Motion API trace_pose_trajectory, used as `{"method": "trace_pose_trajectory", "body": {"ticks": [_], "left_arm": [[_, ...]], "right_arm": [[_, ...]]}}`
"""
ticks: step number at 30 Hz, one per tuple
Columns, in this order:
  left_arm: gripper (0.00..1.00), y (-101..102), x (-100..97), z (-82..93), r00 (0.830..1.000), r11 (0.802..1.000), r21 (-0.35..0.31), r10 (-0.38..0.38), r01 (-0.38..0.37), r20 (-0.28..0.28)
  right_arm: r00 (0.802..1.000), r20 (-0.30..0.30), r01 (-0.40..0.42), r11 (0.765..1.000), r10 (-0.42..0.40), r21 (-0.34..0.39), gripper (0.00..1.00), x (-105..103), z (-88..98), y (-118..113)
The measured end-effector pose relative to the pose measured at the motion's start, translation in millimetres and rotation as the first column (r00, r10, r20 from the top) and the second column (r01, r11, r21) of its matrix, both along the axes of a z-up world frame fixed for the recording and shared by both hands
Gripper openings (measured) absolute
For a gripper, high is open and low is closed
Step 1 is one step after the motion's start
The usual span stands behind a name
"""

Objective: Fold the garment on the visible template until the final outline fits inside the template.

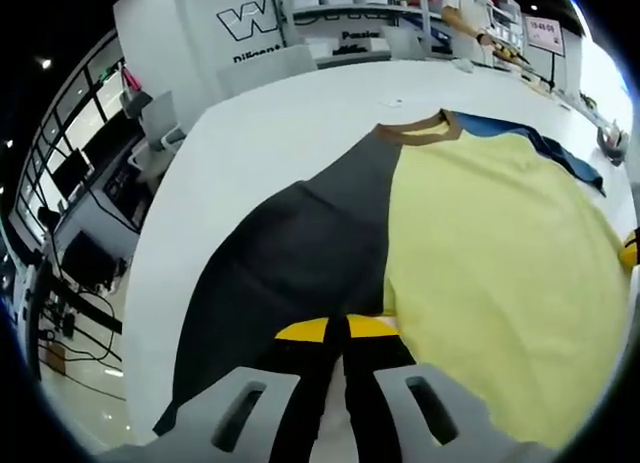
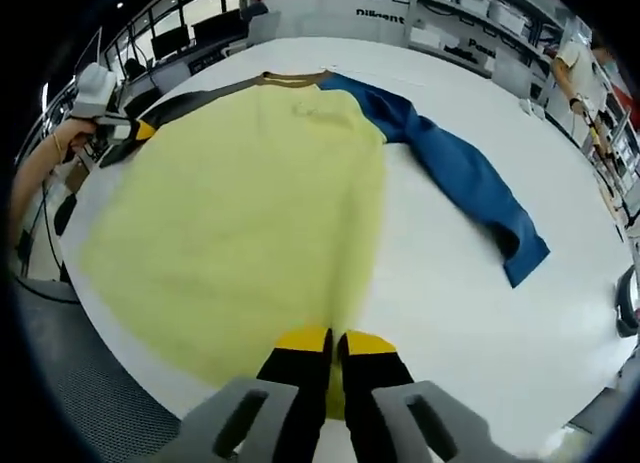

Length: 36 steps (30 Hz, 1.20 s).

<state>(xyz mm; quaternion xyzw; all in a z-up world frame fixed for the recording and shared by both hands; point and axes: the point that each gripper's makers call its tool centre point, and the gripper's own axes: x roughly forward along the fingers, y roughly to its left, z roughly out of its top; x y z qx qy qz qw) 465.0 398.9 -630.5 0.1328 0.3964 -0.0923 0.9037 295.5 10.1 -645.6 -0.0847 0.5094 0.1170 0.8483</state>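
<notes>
White table (image 2: pixel 560 323), both grippers on garment (image 2: pixel 250 213)

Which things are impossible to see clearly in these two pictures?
- Template: under the garment, both views.
- Garment hem: behind the right tongs, right gripper view.
- Blue sleeve: mostly behind the yellow body, left gripper view.
- Chest print: too small, right gripper view.

The garment (image 2: pixel 250 203) lies flat on the white worktop (image 2: pixel 470 313): yellow body, brown collar (image 2: pixel 293 78) at 12 o'clock, blue sleeve (image 2: pixel 470 183) stretched toward 3 o'clock, dark grey panel (image 1: pixel 300 253) on its other side.
</notes>
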Motion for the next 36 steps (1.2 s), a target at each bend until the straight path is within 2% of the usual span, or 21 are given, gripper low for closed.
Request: {"method": "trace_pose_trajectory", "body": {"ticks": [11,20,22,25,36], "left_arm": [[0.08,13.3,-3.7,0.7,1.0,1.0,0.005,0.02,-0.02,-0.002],[0.08,22.8,-9.6,0.4,1.0,0.997,0.077,0.003,-0.003,-0.008],[0.08,25.4,-10.0,0.3,1.0,0.996,0.09,0.001,0.0,-0.012],[0.08,27.1,-9.2,0.2,1.0,0.998,0.062,0.014,-0.014,-0.012],[0.08,30.7,-8.4,-0.3,0.998,0.997,0.065,0.052,-0.051,-0.018]], "right_arm": [[0.999,-0.048,-0.024,1.0,0.025,0.013,0.0,-17.4,-1.5,14.7],[0.998,-0.059,-0.036,0.999,0.037,0.018,0.0,-21.5,-1.9,19.7],[0.997,-0.073,-0.017,0.999,0.02,0.047,0.0,-23.9,-1.6,22.3],[0.997,-0.077,-0.017,0.998,0.022,0.056,0.0,-25.8,-1.7,24.1],[0.994,-0.088,-0.062,0.997,0.065,0.034,0.0,-28.6,-1.8,29.1]]}}
